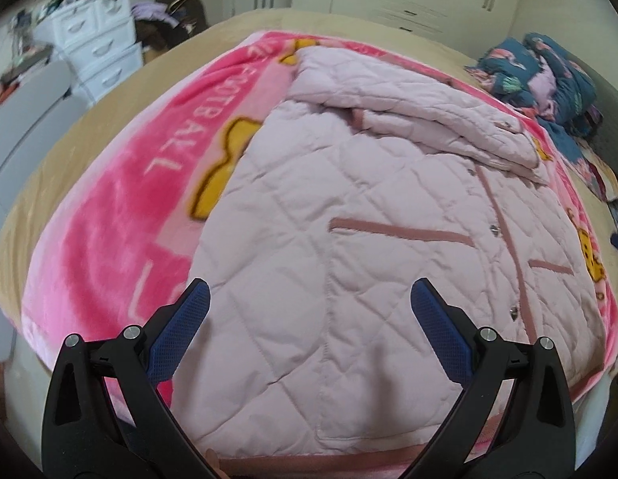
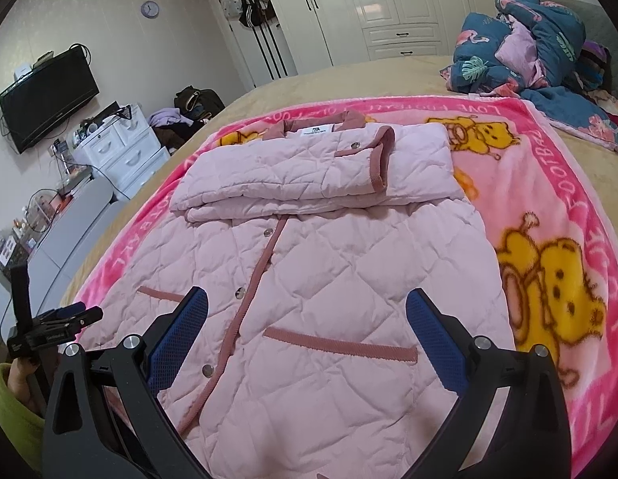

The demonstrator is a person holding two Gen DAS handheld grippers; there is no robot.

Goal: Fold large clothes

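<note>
A pink quilted jacket (image 2: 309, 279) lies front-up on a pink cartoon blanket (image 2: 548, 207) spread over the bed (image 2: 408, 76), its collar end away from the cameras and its hem nearest them. The sleeves (image 2: 309, 167) are already folded in and lie stacked across the chest, one cuff (image 2: 382, 155) crossing just below the collar, so the narrowing of the jacket looks done. What seems left is the lengthwise fold — bringing the hem up over the body toward the collar, perhaps twice. Both tools hang above the lower half with nothing between their blue pads: the left gripper (image 1: 309, 311) is spread wide over the hem on the pocket side, and the right gripper (image 2: 307, 319) is equally wide over the other pocket (image 2: 340, 345) beside the buttoned front edge (image 2: 245, 315)
</note>
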